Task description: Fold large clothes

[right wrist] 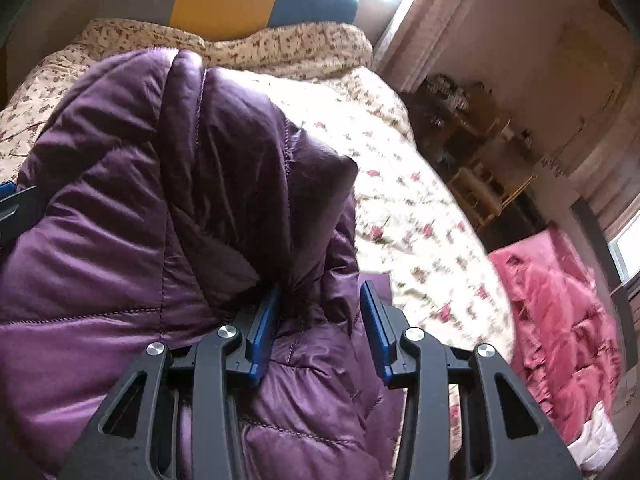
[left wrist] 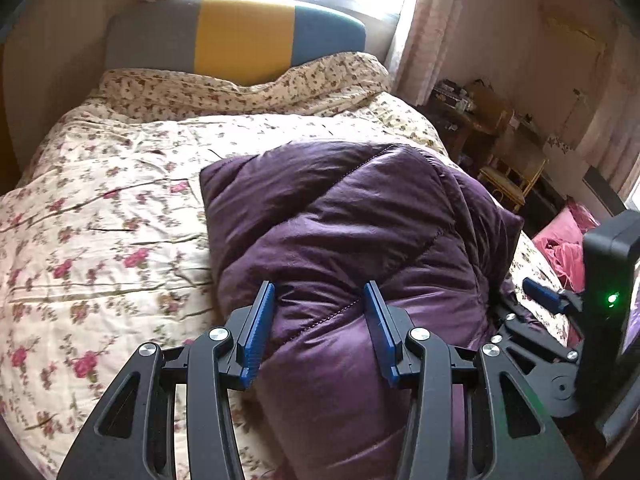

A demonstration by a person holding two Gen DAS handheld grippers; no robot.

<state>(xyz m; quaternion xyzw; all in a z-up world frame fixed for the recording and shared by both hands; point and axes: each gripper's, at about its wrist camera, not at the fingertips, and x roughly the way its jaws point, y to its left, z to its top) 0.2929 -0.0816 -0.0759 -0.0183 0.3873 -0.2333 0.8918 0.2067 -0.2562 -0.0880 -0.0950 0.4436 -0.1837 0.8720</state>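
Observation:
A purple quilted puffer jacket (left wrist: 352, 216) lies bunched and partly folded on the floral bedspread (left wrist: 100, 208). My left gripper (left wrist: 320, 300) is open, its blue pads straddling the jacket's near edge without pinching it. The right gripper's body (left wrist: 600, 300) shows at the right edge of the left wrist view. In the right wrist view the jacket (right wrist: 140, 200) fills the left half, mounded high. My right gripper (right wrist: 320, 304) is open, with jacket fabric lying between its blue pads. The left gripper's tip (right wrist: 12, 196) peeks in at the left edge.
A grey, yellow and teal headboard (left wrist: 240, 36) stands behind a floral pillow (left wrist: 240, 88) under a bright window. A pink quilted garment (right wrist: 560, 320) lies off the bed's right side. A cluttered wooden shelf and chair (left wrist: 500, 148) stand by the right wall.

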